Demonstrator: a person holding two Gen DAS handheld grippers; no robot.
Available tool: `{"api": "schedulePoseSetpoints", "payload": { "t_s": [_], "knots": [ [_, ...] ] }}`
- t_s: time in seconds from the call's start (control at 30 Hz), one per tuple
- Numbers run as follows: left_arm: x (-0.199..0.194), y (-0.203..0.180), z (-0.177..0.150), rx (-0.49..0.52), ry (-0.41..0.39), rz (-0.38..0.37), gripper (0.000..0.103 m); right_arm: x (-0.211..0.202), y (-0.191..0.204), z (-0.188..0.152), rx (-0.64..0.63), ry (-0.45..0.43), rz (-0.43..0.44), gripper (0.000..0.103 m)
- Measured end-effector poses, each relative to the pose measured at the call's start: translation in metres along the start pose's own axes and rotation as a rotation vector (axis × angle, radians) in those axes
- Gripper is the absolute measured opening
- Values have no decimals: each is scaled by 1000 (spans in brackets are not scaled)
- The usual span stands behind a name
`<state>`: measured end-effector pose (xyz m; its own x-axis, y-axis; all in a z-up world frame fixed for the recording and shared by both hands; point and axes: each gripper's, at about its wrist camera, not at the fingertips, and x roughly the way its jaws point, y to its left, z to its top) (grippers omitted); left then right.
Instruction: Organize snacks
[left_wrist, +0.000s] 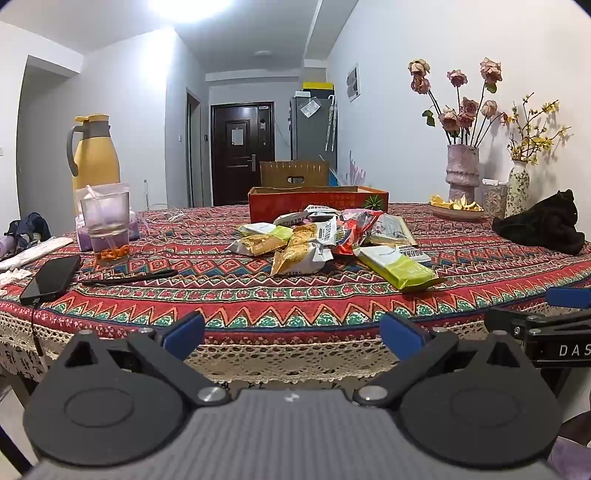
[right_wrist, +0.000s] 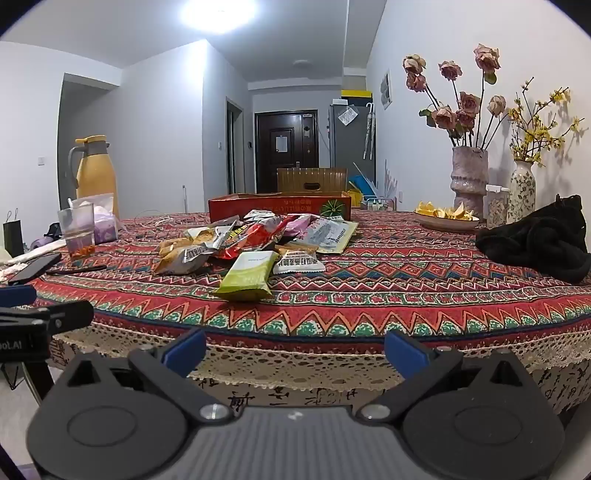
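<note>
Round tabletop w/ red patterned cloth (left_wrist: 295, 295) lies ahead of both fingers. Red cardboard box (left_wrist: 317, 201) sits beyond loose pile of foil snack packets (left_wrist: 317, 240). Left gripper (left_wrist: 291, 330) & right gripper (right_wrist: 293, 349) gape fully, empty, short of table edge. Sorting not started, I'd say; next: reach fwd to nearest lime-green packet (right_wrist: 247, 275).

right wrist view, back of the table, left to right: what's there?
yellow thermos jug → red cardboard box → plate of yellow peels → pink vase of dried roses → floral vase → black fabric bundle
</note>
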<state>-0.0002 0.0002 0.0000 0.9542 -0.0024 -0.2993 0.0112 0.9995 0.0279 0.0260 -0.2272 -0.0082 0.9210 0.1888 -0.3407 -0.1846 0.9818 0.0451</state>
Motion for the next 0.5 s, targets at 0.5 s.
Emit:
{"api": "schedulePoseSetpoints", "payload": {
  "t_s": [0.5],
  "knots": [
    [0, 0, 0, 1, 4, 0, 103, -2, 0, 0, -2, 2, -1, 103]
  ]
}}
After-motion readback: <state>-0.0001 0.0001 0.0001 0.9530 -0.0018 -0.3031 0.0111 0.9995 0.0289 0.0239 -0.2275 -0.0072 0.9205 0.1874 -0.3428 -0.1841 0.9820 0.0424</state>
